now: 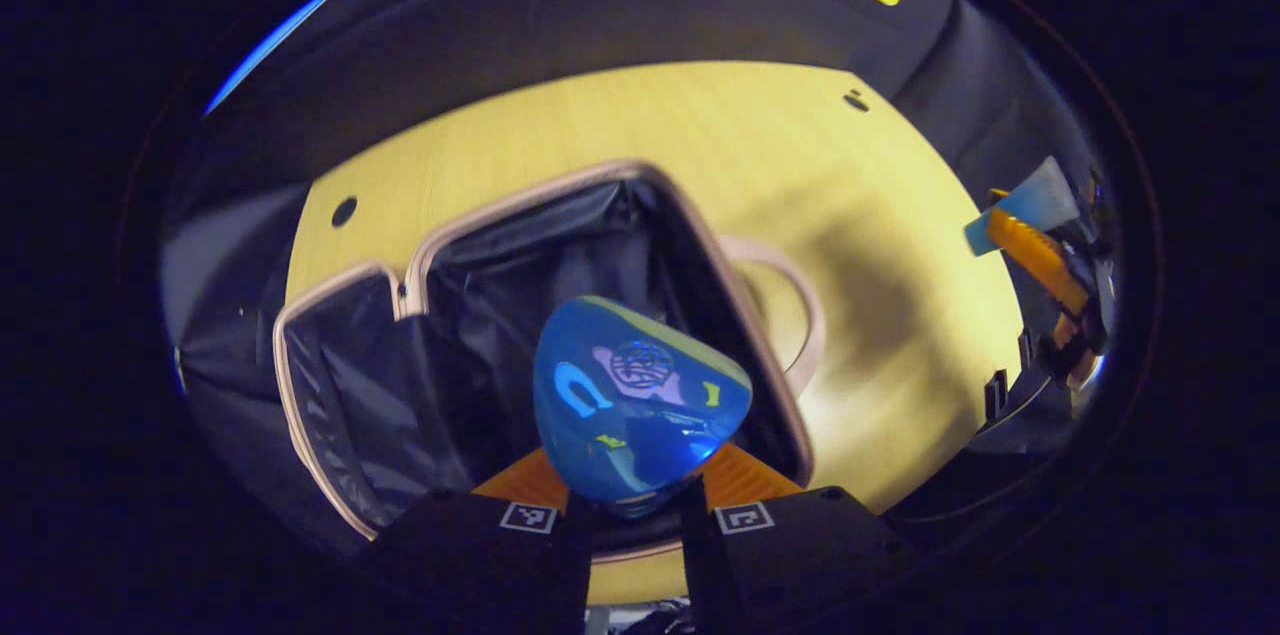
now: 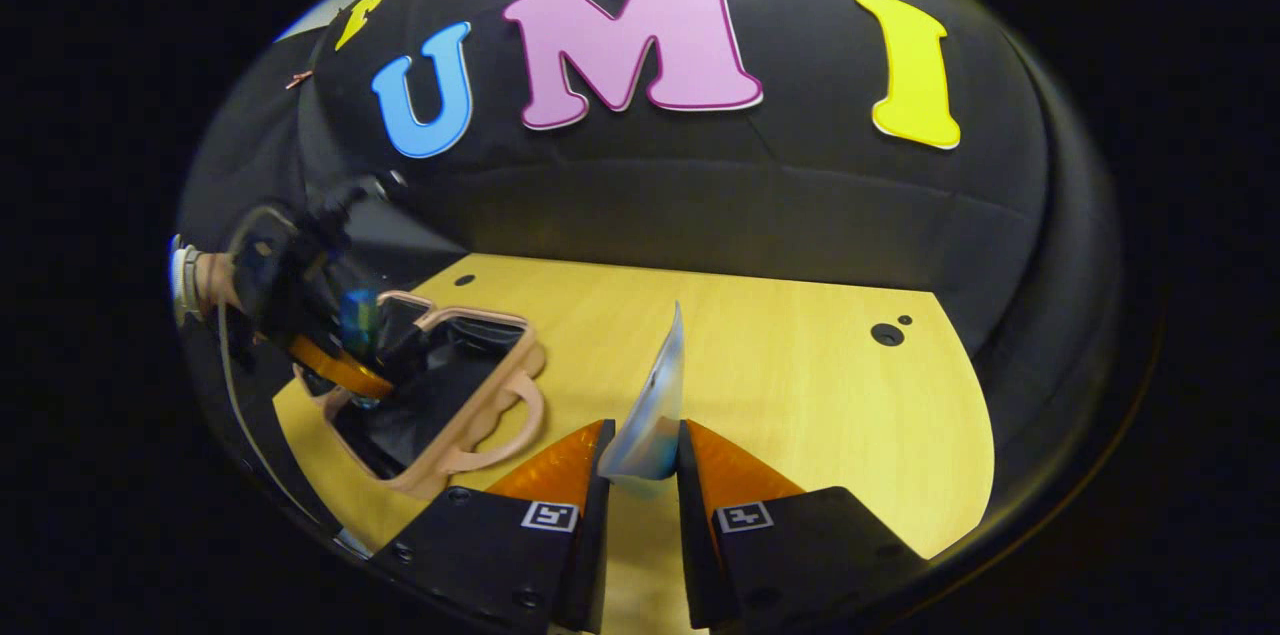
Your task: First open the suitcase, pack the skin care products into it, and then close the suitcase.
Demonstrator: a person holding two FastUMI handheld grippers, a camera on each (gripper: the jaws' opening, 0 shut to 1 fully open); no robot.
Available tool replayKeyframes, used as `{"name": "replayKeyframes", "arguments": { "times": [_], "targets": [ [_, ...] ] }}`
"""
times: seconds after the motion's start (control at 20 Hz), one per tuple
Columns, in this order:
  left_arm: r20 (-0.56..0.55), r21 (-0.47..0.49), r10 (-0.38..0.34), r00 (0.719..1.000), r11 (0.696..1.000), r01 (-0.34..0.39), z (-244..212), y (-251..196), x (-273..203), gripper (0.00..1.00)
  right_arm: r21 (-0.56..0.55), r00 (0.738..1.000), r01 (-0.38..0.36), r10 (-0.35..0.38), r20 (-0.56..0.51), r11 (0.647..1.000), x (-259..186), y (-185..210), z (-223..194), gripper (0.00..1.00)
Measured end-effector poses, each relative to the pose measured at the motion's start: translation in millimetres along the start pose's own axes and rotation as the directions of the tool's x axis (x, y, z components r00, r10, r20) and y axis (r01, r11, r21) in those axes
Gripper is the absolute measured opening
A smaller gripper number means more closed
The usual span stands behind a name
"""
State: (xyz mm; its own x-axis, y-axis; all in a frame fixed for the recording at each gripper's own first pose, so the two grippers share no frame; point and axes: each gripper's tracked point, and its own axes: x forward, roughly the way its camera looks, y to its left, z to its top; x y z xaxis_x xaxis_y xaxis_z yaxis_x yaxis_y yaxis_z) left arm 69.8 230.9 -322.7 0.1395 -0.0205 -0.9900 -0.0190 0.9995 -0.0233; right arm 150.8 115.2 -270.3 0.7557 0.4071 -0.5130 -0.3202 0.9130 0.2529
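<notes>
Over the open beige suitcase with black lining (image 1: pixel 480 345) near the light wooden desk's (image 1: pixel 760 155) left edge, the left gripper (image 1: pixel 632 505) pinches a glossy blue jar (image 1: pixel 640 405), best lowered well inside before release, while the right gripper (image 2: pixel 640 475) pinches a thin pale sachet (image 2: pixel 660 395).

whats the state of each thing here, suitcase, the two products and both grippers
suitcase: open, dark lining showing, lying on the table
blue bottle: held over the open suitcase
left gripper: shut on the blue bottle
pale tube: held upright above the table, away from the suitcase
right gripper: shut on the pale tube
</notes>
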Motion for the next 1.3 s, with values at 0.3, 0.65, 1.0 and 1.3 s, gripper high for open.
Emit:
{"name": "replayKeyframes", "arguments": {
  "times": [0.3, 0.65, 1.0, 1.3],
  "targets": [
    [-0.242, -0.148, 0.064, 0.968, 0.984, -0.102, -48.4, 15.6, 73.1, 0.46, -0.069, 0.999, -0.039, 0.039, 0.005, 0.997, -20.4, 52.2, 10.9, 0.35],
    [-0.141, -0.233, 0.051, 0.989, 0.969, -0.083, -58.8, 17.1, 67.4, 0.59, -0.038, 0.984, -0.135, 0.130, -0.122, 0.990, 2.3, 112.2, -6.5, 0.35],
    [0.329, -0.212, -0.041, 0.943, 0.970, 0.117, -49.1, 9.0, -44.4, 0.77, 0.054, 0.897, -0.292, 0.293, -0.330, 0.955, 49.1, 210.2, -47.5, 0.35],
    [0.357, -0.427, 0.075, 0.931, 0.899, 0.092, -151.5, 92.7, -79.2, 0.83, 0.326, 0.727, -0.208, 0.369, -0.579, 0.922, 102.1, 296.0, -125.7, 0.35]
  ]
}}
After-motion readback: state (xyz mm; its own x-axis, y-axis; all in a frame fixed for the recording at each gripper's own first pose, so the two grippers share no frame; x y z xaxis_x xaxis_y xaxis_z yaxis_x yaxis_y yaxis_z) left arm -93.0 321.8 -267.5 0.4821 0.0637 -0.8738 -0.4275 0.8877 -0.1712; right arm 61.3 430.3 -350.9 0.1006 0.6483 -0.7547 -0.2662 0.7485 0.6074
